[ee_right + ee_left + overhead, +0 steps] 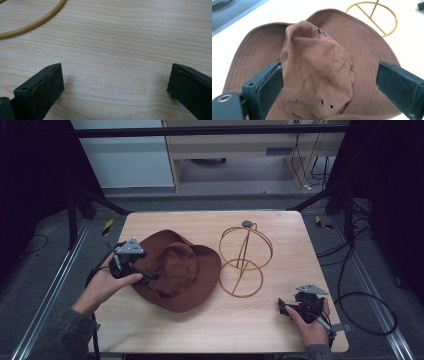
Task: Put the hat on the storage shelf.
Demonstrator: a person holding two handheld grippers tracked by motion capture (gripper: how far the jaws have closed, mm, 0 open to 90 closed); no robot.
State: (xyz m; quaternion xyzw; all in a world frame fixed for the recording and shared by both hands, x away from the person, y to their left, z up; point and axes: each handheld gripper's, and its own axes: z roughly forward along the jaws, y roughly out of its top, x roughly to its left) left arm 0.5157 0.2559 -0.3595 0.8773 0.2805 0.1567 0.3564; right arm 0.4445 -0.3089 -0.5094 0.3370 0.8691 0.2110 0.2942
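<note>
- Table [210, 330]: light wood top. It carries a brown hat and a gold wire stand.
- Brown hat [177, 270]: lies on the left half of the table, brim flat on the surface, crown up and creased. In the left gripper view the crown [317, 75] shows two small metal eyelets near its base and a dark printed mark near its top.
- Wire stand [245, 260]: stands upright just beside the hat's right brim edge. It has a round base ring, a second ring above, and a small dark cap at the top. Whether the brim touches the base ring cannot be told.
- Left gripper [150, 276]: held in the person's left hand [102, 287] at the hat's left side. Jaws are spread wide, one on each side of the crown. The left jaw lies close against the crown fabric; the right jaw stands clear of it, over the brim. Nothing is clamped.
- Right gripper [284, 307]: held in the person's right hand [315, 327] near the table's right front edge, well apart from the hat. Jaws are spread wide over bare wood, holding nothing. An arc of the stand's base ring [35, 22] shows ahead of them.
</note>
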